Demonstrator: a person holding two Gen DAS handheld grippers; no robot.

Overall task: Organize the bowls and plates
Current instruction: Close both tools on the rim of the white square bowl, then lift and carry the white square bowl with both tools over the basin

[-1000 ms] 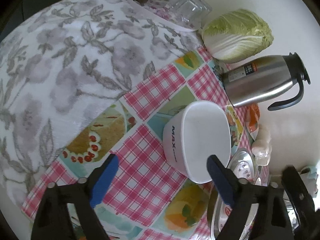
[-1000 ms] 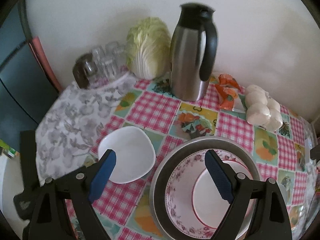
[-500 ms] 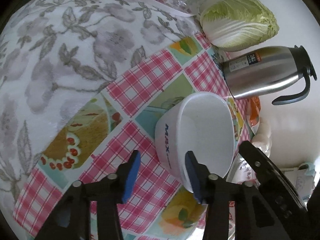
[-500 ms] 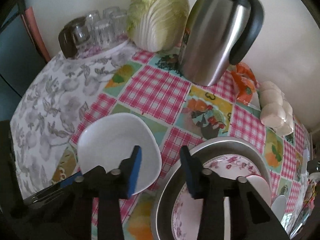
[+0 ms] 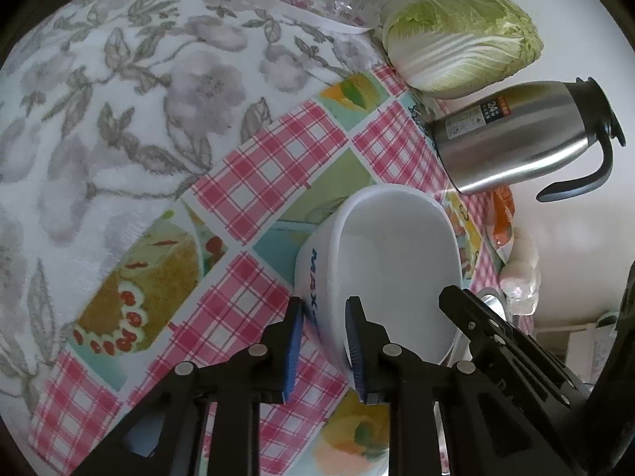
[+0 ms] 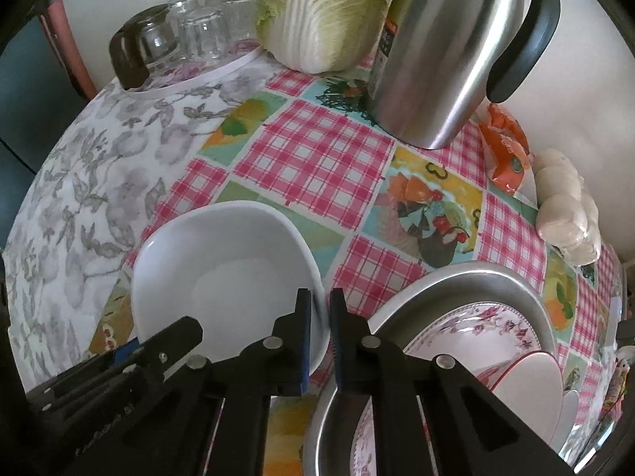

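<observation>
A white bowl (image 5: 397, 269) with blue lettering on its side sits on the checked tablecloth. My left gripper (image 5: 323, 347) straddles its near wall, one blue pad outside and one inside. Its jaws are closing and the pads meet the wall. My right gripper (image 6: 320, 333) is shut on the opposite rim of the same white bowl (image 6: 222, 269). A black finger (image 5: 468, 317) of the right gripper shows at the bowl's far side. To the right stands a metal basin (image 6: 456, 273) holding a flowered plate (image 6: 476, 325) and a red-rimmed white plate (image 6: 528, 380).
A steel thermos jug (image 6: 448, 59) and a cabbage (image 6: 325, 12) stand at the back by the wall. Upturned glasses (image 6: 190, 31) sit on a tray at the back left. An orange packet (image 6: 504, 142) and bagged white buns (image 6: 567, 214) lie right. A grey floral cloth (image 5: 119, 99) covers the left side.
Both grippers went from wide apart to closed on the white bowl's walls. The right gripper came down and forward onto the rim. The left one drew in slightly closer.
</observation>
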